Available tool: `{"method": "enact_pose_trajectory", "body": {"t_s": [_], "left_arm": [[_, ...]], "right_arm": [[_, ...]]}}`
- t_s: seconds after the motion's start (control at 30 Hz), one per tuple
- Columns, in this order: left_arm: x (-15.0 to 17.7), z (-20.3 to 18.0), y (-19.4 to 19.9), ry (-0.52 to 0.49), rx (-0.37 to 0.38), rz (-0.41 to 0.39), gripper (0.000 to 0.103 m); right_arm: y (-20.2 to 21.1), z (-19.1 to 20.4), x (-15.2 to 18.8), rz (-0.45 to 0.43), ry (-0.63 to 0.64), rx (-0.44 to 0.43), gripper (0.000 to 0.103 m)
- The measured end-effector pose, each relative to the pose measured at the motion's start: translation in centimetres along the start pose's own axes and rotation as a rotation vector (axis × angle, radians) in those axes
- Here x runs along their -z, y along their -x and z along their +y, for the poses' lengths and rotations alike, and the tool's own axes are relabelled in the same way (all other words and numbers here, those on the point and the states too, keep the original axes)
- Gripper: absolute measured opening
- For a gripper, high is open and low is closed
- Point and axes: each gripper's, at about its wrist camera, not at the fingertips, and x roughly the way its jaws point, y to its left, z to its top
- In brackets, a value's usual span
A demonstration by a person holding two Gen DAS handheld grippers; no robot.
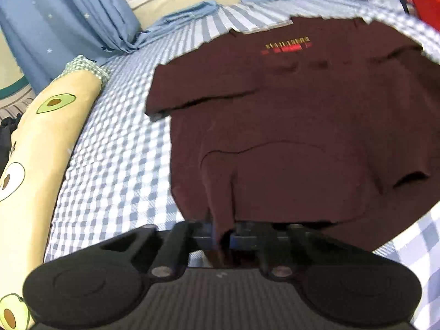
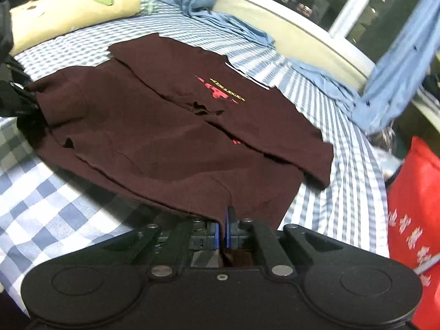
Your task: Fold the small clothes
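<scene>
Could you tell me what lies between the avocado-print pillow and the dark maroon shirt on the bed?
Only bare blue-checked bedsheet: in the left wrist view nothing else sits between the avocado-print pillow and the maroon shirt.

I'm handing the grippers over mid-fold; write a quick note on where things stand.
Left gripper: shut on the hem of the maroon T-shirt.
Right gripper: shut on the hem's other corner, cloth pinched between the blue pads.
Shirt lies print-up on the checked bedsheet, avocado bolster beside it; the near edge is lifted.
Done: both hem corners gripped.
Left: probably carry the hem toward the collar, then finish folding.
</scene>
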Motion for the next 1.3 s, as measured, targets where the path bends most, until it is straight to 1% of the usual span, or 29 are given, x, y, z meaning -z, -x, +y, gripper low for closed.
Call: {"method": "enact_pose_trajectory", "body": {"t_s": [0.07,0.17,0.3,0.4,0.53,0.6,0.73,0.8,0.87,0.97,1.03,1.13,1.23,1.3], "left_arm": [[-0.3,0.1,1.0,-0.01,-0.013,-0.038,0.005],[-0.7,0.2,2.8,-0.051,-0.051,-0.113,0.004],[-0.7,1.2,5.7,-0.019,-0.063,-0.184,0.004],[-0.7,1.8,7.2,-0.009,-0.068,-0.21,0.004],[0.0,2.1,9.7,0.016,-0.057,-0.24,0.004],[0.6,1.9,11.1,0.026,-0.051,-0.246,0.004],[3.1,2.3,14.5,0.047,-0.046,-0.243,0.004],[4.6,2.8,16.2,0.059,-0.022,-0.231,0.004],[6.1,3.2,17.7,0.074,0.003,-0.215,0.004],[7.3,3.3,19.0,0.075,0.024,-0.179,0.004],[7.3,3.4,19.4,0.069,0.035,-0.171,0.004],[6.0,3.9,20.0,0.058,0.051,-0.185,0.004],[4.0,4.5,20.3,0.058,0.083,-0.194,0.004],[2.4,4.9,20.0,0.06,0.109,-0.185,0.004]], "right_arm": [[0.3,-0.3,0.2,-0.008,-0.009,0.003,0.003],[1.2,-0.3,0.3,-0.037,0.004,0.023,0.003],[2.9,-0.3,0.2,-0.087,0.004,0.037,0.003],[4.4,0.0,0.7,-0.118,0.004,0.035,0.003],[6.7,0.9,2.1,-0.141,0.004,0.024,0.003],[8.1,1.3,2.7,-0.149,-0.002,0.016,0.003],[12.0,2.1,4.6,-0.156,-0.026,-0.014,0.003],[14.1,2.4,5.6,-0.152,-0.029,-0.025,0.003],[16.0,2.4,6.6,-0.138,-0.058,-0.048,0.003],[17.9,2.8,7.6,-0.118,-0.073,-0.07,0.003],[18.2,2.7,7.7,-0.118,-0.074,-0.065,0.003],[17.9,2.0,6.9,-0.14,-0.086,-0.058,0.003],[17.3,0.8,5.5,-0.168,-0.09,-0.056,0.003],[16.8,-0.3,4.5,-0.189,-0.099,-0.053,0.003]]}}
